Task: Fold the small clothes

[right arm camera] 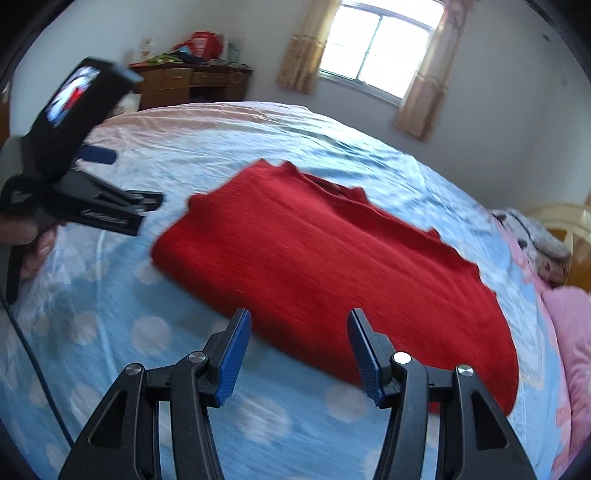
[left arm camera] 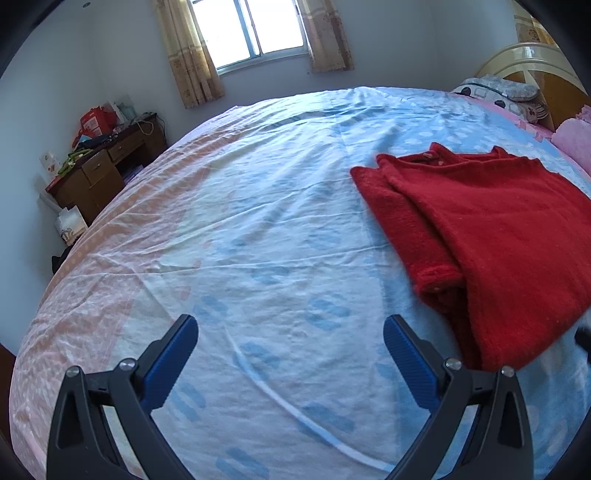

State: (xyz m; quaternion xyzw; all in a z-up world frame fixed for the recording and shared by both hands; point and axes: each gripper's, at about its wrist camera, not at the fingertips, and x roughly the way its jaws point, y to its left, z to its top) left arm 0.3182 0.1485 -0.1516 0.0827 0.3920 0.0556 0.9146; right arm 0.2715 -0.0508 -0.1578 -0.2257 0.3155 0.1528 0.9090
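A red knitted sweater (left arm camera: 491,236) lies folded on the bed, with a sleeve tucked along its left side. It also shows in the right wrist view (right arm camera: 332,266), blurred by motion. My left gripper (left arm camera: 290,332) is open and empty above bare sheet, to the left of the sweater. It appears from outside in the right wrist view (right arm camera: 110,177), hand-held at the far left. My right gripper (right arm camera: 299,325) is open and empty, its fingertips over the sweater's near edge.
The bed (left arm camera: 258,221) has a blue and pink dotted sheet. Pillows (left arm camera: 509,92) and a pink blanket (right arm camera: 576,332) lie by the headboard. A cluttered wooden desk (left arm camera: 103,166) stands by the wall under a curtained window (left arm camera: 255,29).
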